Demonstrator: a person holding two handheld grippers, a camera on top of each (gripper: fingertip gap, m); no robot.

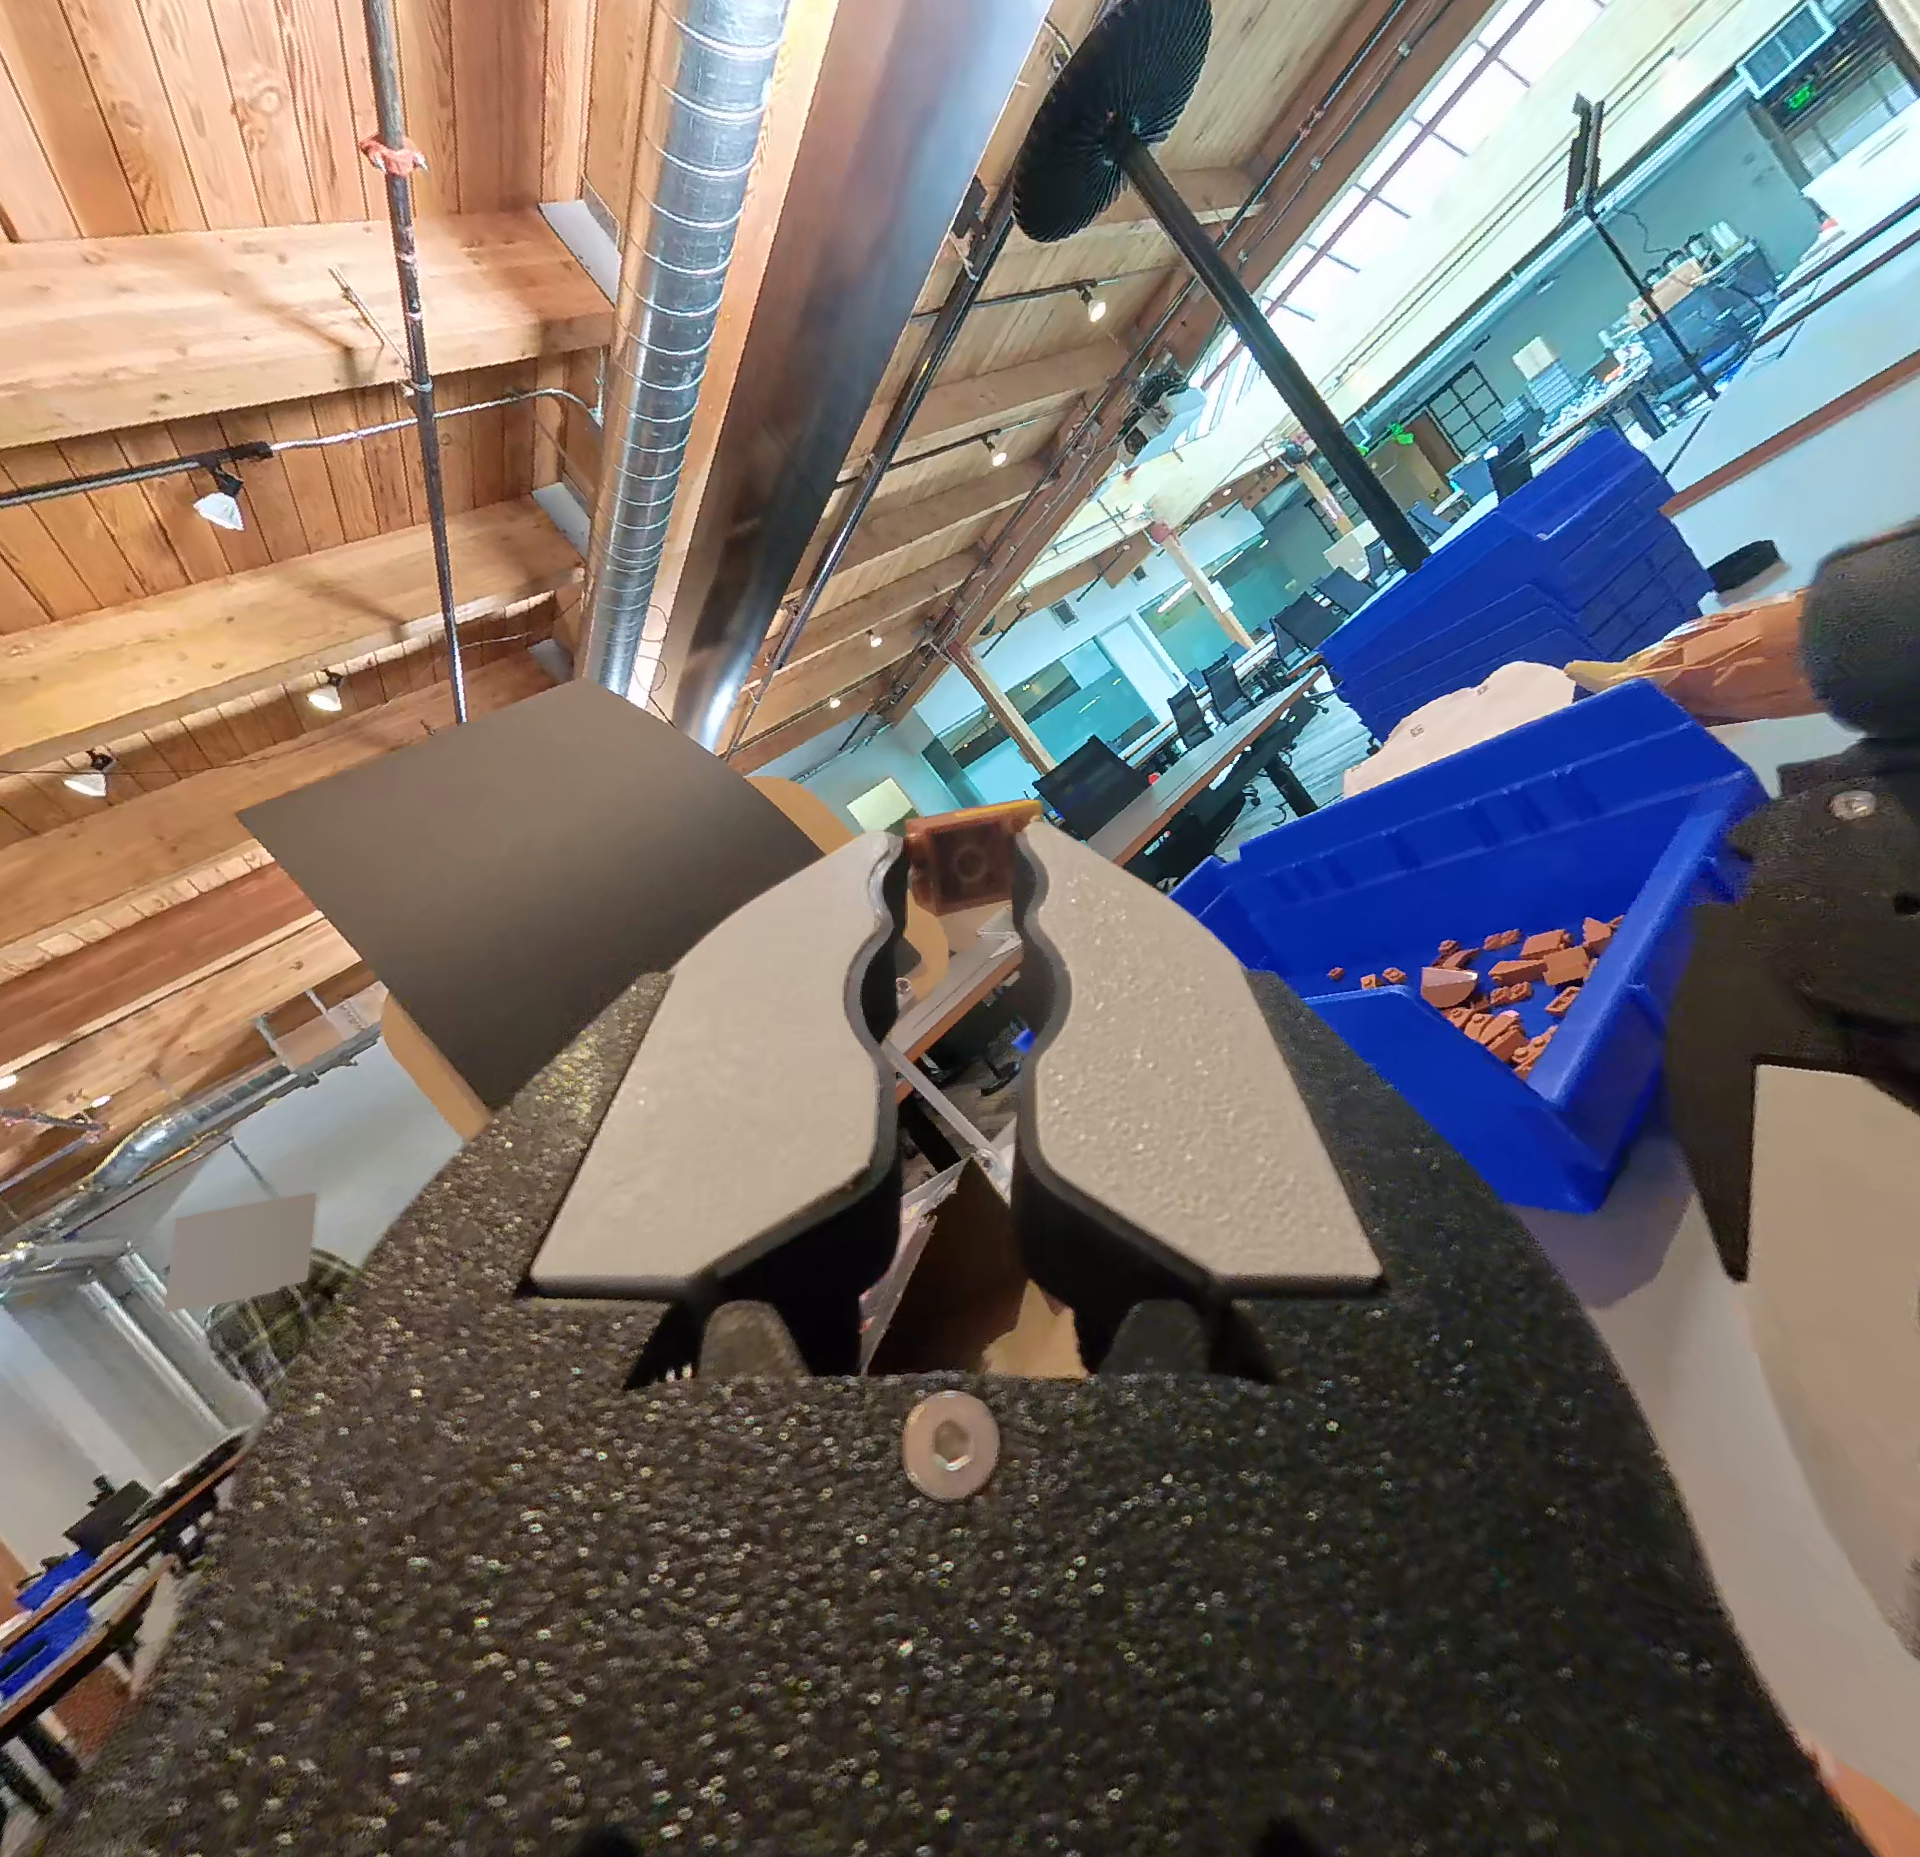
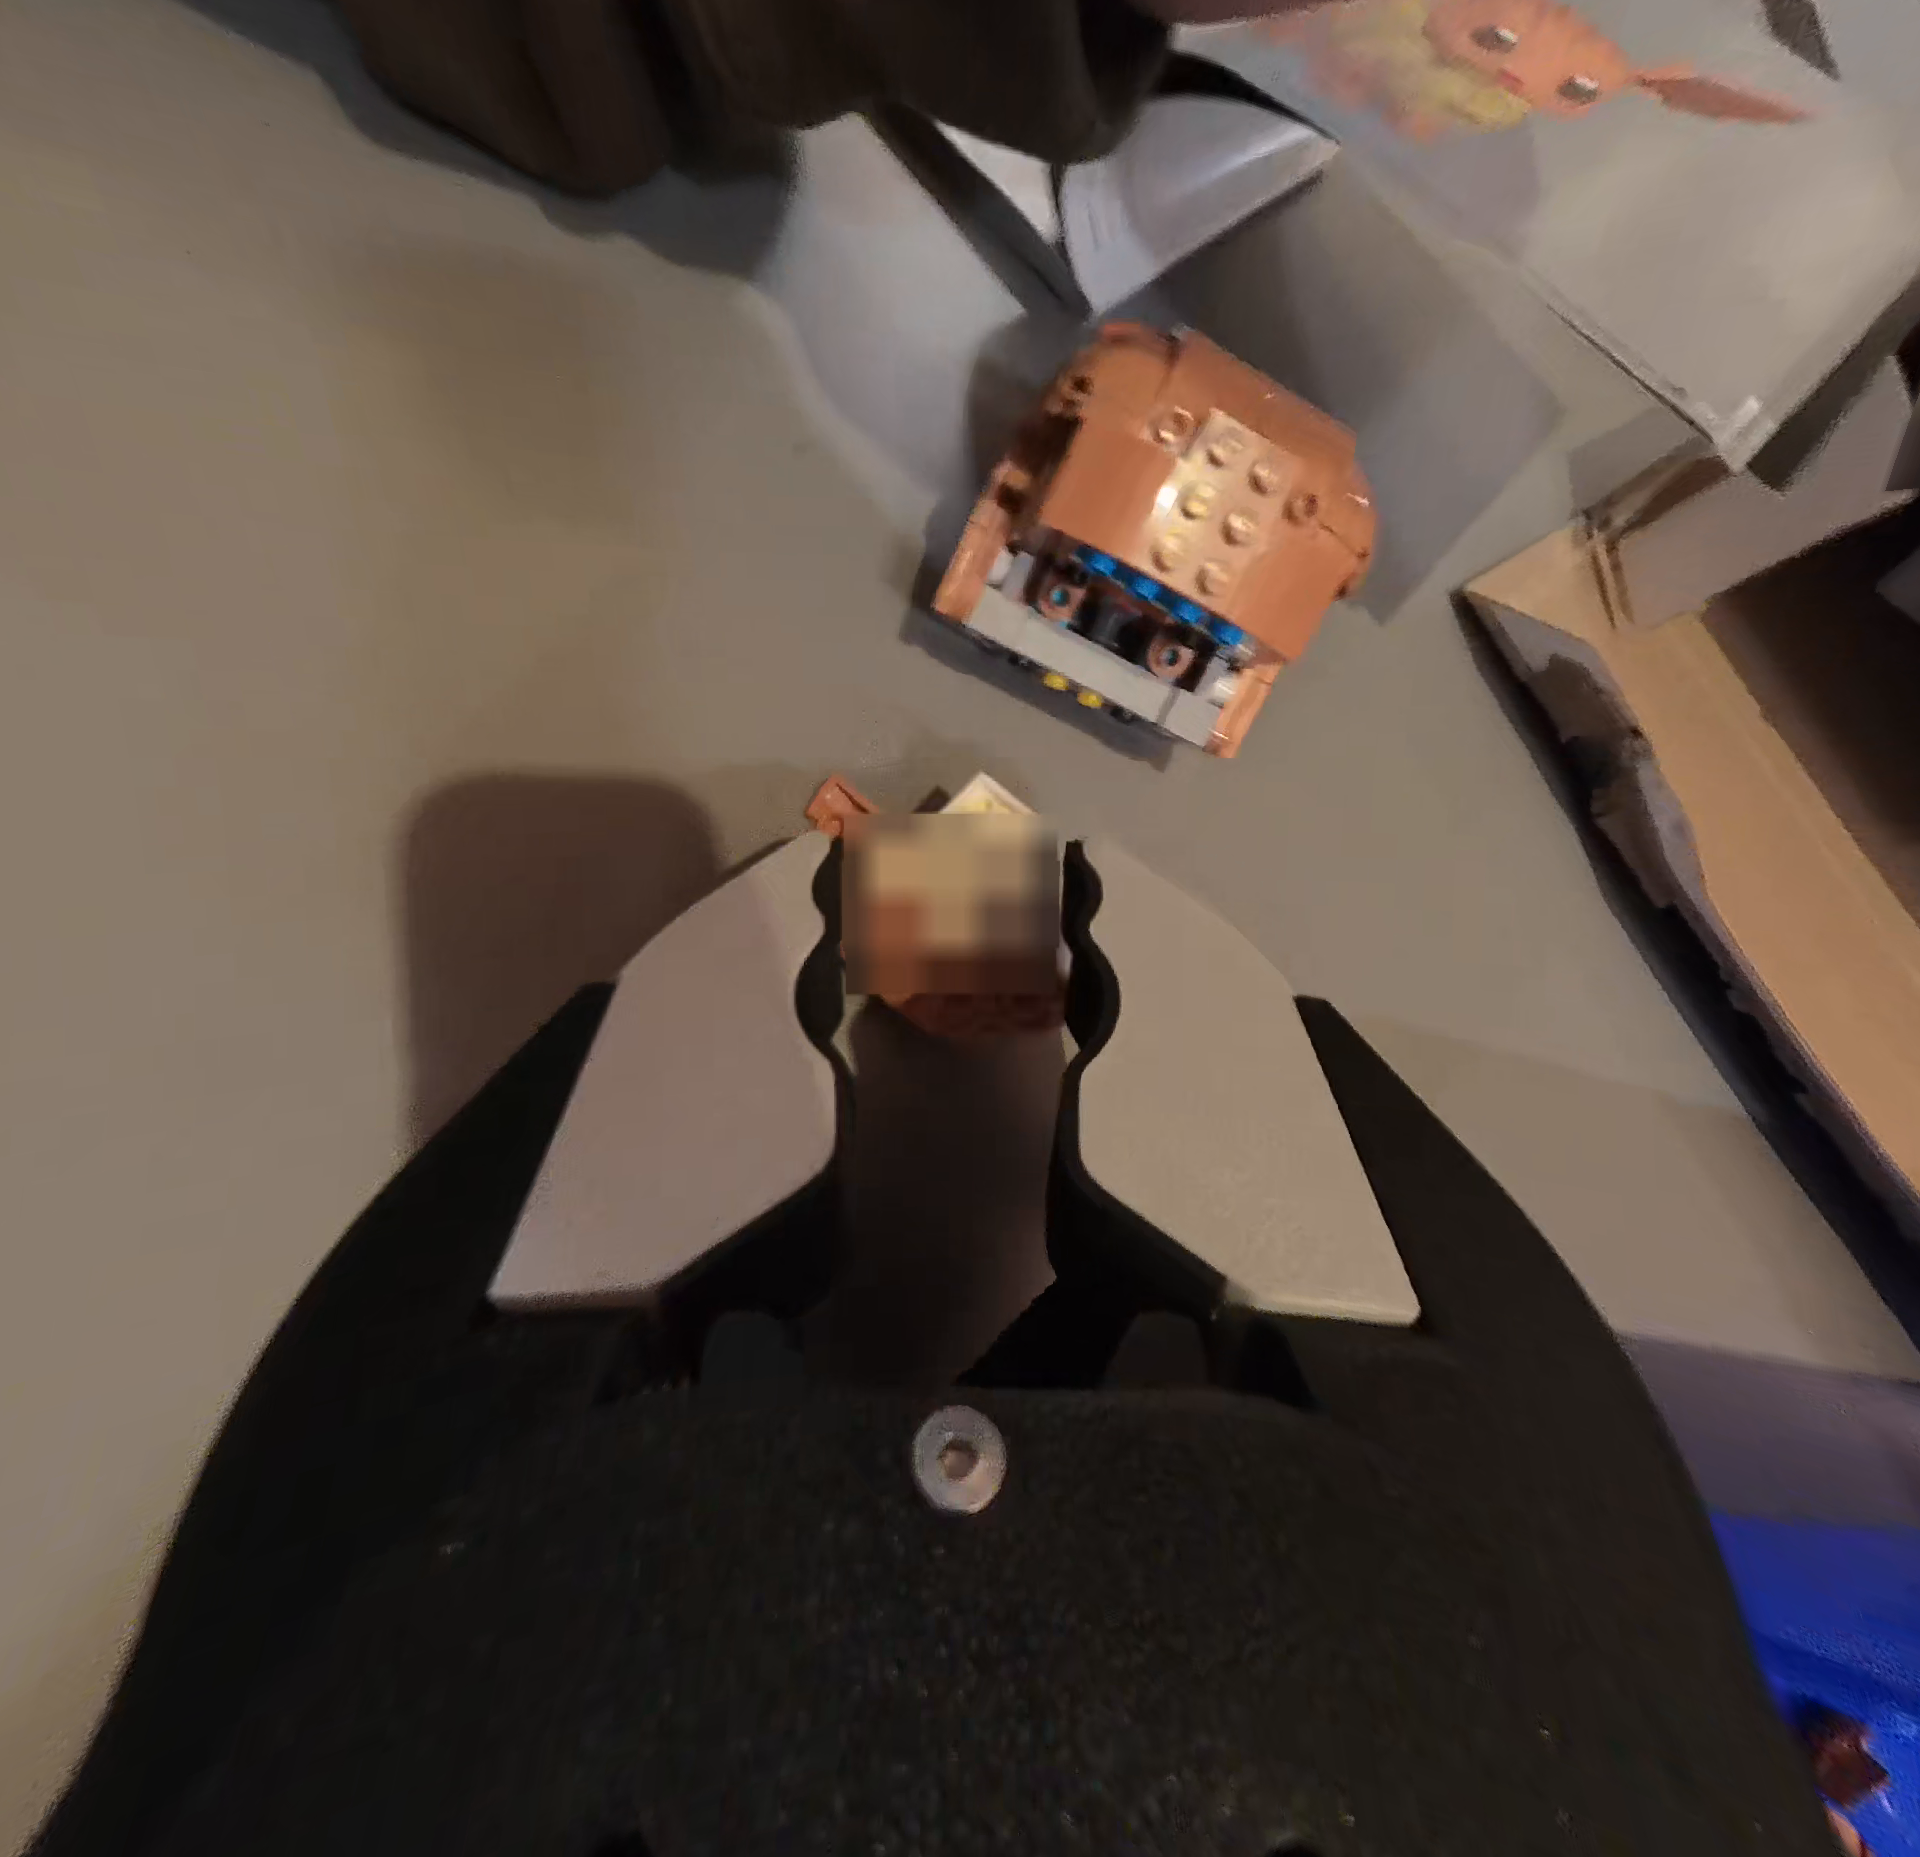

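Brown plate brick (image 1: 961,865) pinched in left tongs (image 1: 961,872); blue bin (image 1: 1496,934) at 3 o'clock. Right tongs (image 2: 951,914) clamp a brown piece (image 2: 977,1012); brick model (image 2: 1153,550) at 12 o'clock on grey surface (image 2: 364,519).

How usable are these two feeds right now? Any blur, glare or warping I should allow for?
Left wrist view: bright daylight, sharp on the small brown plate in the left gripper; strong wide-angle bending of the ceiling beams; the blue bin is clear. Right wrist view: dim, motion-blurred; glare on the brown brick model; a mosaic patch hides most of the brick piece in the right gripper.
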